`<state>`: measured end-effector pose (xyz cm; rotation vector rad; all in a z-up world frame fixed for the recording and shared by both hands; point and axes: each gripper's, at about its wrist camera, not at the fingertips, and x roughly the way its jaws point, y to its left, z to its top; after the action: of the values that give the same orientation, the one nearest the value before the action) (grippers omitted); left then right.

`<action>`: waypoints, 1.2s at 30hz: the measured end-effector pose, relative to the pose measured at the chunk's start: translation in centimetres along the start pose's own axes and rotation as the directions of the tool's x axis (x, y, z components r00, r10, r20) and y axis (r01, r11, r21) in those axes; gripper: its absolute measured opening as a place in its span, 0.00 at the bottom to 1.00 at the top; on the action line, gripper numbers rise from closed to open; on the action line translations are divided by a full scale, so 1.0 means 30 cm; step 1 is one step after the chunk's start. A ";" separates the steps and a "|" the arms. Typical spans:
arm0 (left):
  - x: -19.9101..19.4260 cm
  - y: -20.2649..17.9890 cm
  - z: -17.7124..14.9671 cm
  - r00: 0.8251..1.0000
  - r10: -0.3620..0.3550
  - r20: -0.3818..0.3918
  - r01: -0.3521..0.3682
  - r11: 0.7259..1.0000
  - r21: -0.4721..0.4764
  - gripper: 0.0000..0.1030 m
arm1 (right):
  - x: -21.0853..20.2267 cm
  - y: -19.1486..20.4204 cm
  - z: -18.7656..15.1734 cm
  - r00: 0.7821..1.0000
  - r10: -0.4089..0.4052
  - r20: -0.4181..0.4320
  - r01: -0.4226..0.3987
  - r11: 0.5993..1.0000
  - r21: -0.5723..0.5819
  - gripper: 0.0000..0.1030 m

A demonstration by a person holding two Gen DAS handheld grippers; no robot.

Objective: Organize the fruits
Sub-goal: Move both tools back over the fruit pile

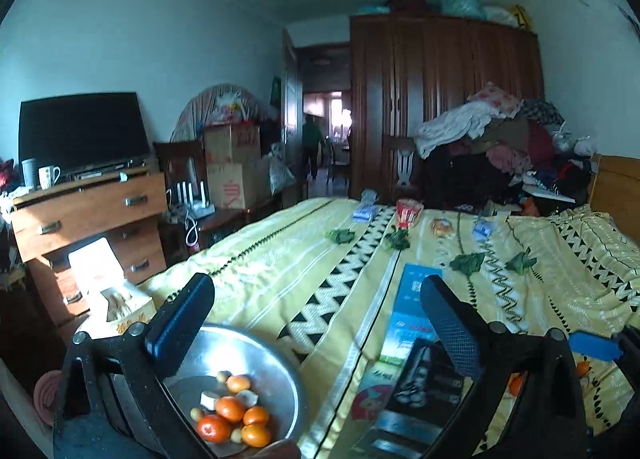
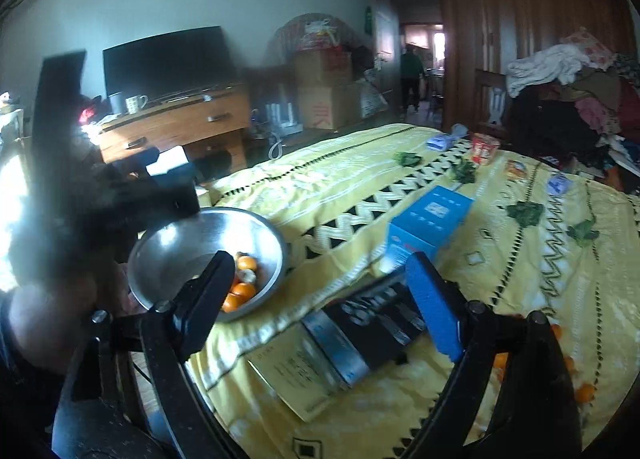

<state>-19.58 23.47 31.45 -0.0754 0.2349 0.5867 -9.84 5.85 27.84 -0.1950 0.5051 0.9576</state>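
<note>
With both the left tongs (image 1: 316,315) and right tongs (image 2: 320,291) spread wide and empty, the loose orange tangerines (image 2: 582,391) on the yellow patterned bed (image 2: 348,183) should be gathered into the round steel bowl (image 2: 168,243).

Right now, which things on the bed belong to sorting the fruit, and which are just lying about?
For the job:
metal bowl
oranges in the bowl
loose oranges

Lying about:
blue box
black box
leaves
snack packets
</note>
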 end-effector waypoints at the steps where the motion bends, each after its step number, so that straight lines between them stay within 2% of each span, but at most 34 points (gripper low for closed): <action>1: -0.014 -0.057 0.002 0.999 -0.032 0.008 0.032 0.999 0.003 1.00 | -0.038 -0.041 -0.030 0.999 -0.036 -0.007 0.036 0.999 0.011 0.92; 3: -0.012 -0.166 -0.014 0.987 -0.157 -0.032 0.157 0.988 0.004 1.00 | -0.091 -0.115 -0.097 0.994 -0.100 -0.035 0.101 0.994 0.040 0.93; 4: -0.005 -0.224 -0.037 0.972 -0.222 -0.073 0.223 0.975 0.000 1.00 | -0.108 -0.150 -0.134 0.990 -0.127 -0.054 0.130 0.990 0.059 0.93; 5: 0.011 -0.294 -0.066 0.951 -0.285 -0.123 0.287 0.958 -0.001 1.00 | -0.123 -0.188 -0.180 0.985 -0.151 -0.079 0.158 0.984 0.086 0.93; 7: 0.033 -0.410 -0.147 0.917 -0.340 -0.208 0.348 0.938 -0.002 1.00 | -0.142 -0.271 -0.288 0.970 -0.189 -0.150 0.212 0.965 0.157 0.93; 8: 0.052 -0.465 -0.196 0.894 -0.368 -0.258 0.380 0.925 -0.002 1.00 | -0.140 -0.301 -0.333 0.962 -0.203 -0.183 0.237 0.954 0.186 0.93; 9: 0.074 -0.521 -0.254 0.862 -0.399 -0.312 0.420 0.908 -0.001 1.00 | -0.139 -0.338 -0.390 0.950 -0.214 -0.225 0.263 0.940 0.219 0.93; 10: 0.095 -0.573 -0.316 0.837 -0.414 -0.358 0.444 0.896 0.003 1.00 | -0.134 -0.372 -0.440 0.939 -0.224 -0.260 0.288 0.925 0.246 0.93; 11: 0.112 -0.616 -0.370 0.823 -0.408 -0.396 0.450 0.893 0.015 1.00 | -0.127 -0.403 -0.484 0.929 -0.230 -0.290 0.310 0.912 0.269 0.93; 12: 0.134 -0.663 -0.433 0.800 -0.404 -0.443 0.462 0.886 0.026 1.00 | -0.130 -0.430 -0.523 0.922 -0.232 -0.310 0.323 0.902 0.286 0.93; 14: 0.164 -0.744 -0.541 0.778 -0.382 -0.500 0.469 0.881 0.057 1.00 | -0.130 -0.482 -0.598 0.905 -0.245 -0.348 0.357 0.882 0.309 0.93; 16: 0.175 -0.807 -0.632 0.762 -0.362 -0.537 0.474 0.877 0.082 1.00 | -0.117 -0.537 -0.659 0.890 -0.253 -0.379 0.387 0.860 0.334 0.93; 18: 0.216 -0.854 -0.718 0.757 -0.318 -0.571 0.464 0.877 0.126 1.00 | -0.096 -0.589 -0.713 0.875 -0.250 -0.414 0.408 0.841 0.355 0.93; 23: 0.348 -0.888 -0.880 0.739 -0.194 -0.646 0.402 0.896 0.191 1.00 | -0.034 -0.708 -0.793 0.865 -0.277 -0.418 0.444 0.811 0.382 0.93; 24: 0.372 -0.885 -0.904 0.729 -0.177 -0.661 0.394 0.898 0.194 1.00 | -0.022 -0.724 -0.805 0.862 -0.279 -0.423 0.449 0.807 0.383 0.93; 26: 0.407 -0.875 -0.944 0.695 -0.187 -0.694 0.391 0.908 0.147 1.00 | 0.000 -0.749 -0.828 0.856 -0.283 -0.433 0.457 0.805 0.379 0.93; 29: 0.408 -0.869 -0.949 0.696 -0.205 -0.688 0.389 0.913 0.122 1.00 | 0.021 -0.755 -0.849 0.862 -0.275 -0.425 0.443 0.816 0.371 1.00; 31: 0.405 -0.857 -0.959 0.699 -0.223 -0.679 0.392 0.914 0.103 1.00 | 0.028 -0.755 -0.865 0.858 -0.282 -0.428 0.448 0.820 0.357 1.00; 36: 0.402 -0.835 -0.972 0.705 -0.229 -0.671 0.390 0.915 0.098 1.00 | 0.016 -0.758 -0.881 0.866 -0.283 -0.412 0.440 0.823 0.359 1.00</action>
<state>-1.69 5.15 0.35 -0.0866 0.9596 0.1610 0.45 -16.68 3.29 -0.0393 0.9591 0.4035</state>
